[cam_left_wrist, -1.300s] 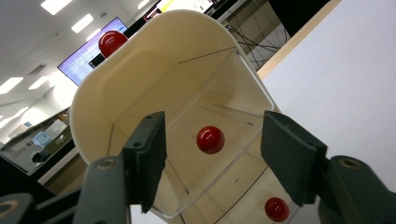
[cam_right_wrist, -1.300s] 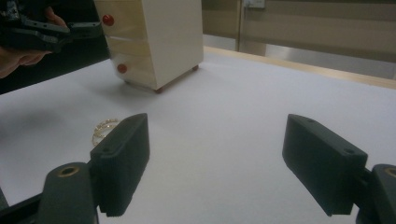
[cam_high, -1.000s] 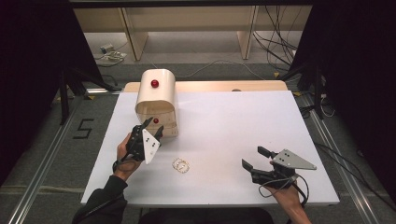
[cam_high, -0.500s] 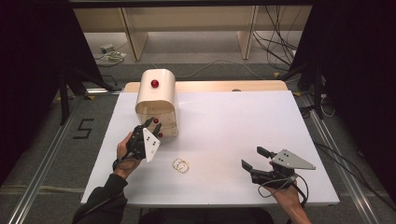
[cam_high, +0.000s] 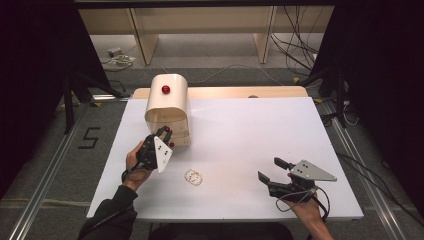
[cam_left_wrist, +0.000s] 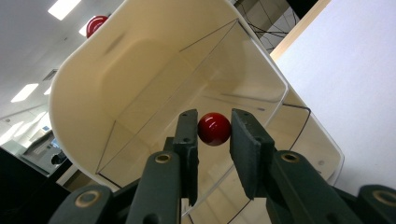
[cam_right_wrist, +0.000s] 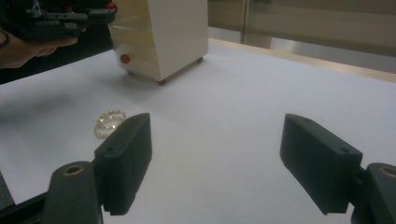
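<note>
Red knob (cam_left_wrist: 214, 129) is bracketed by the black jaws of the left gripper (cam_left_wrist: 212, 135) at centre of the left gripper view; the jaws have just been closing around it, with the knob between them. Contact of the pads cannot be confirmed: a thin gap seems to remain on each side, so no firm grip is claimed yet. Judged step: the drawer front of the cream box (cam_high: 167, 107) is about to be gripped and pulled; a little more closing appears needed first. In the high view the left gripper (cam_high: 165, 134) is seen at the box's lower front, left of centre, and a second red knob (cam_high: 165, 89) sits on the box top. The right gripper (cam_high: 270, 171) is held at lower right with jaws spread wide, nothing between them. A gold bracelet (cam_high: 193, 177) lies on the white table (cam_high: 260, 130) between the two grippers, apart from both. Beyond the table: grey floor, wooden furniture legs and cables at the top of the frame, dark curtains at both sides.
</note>
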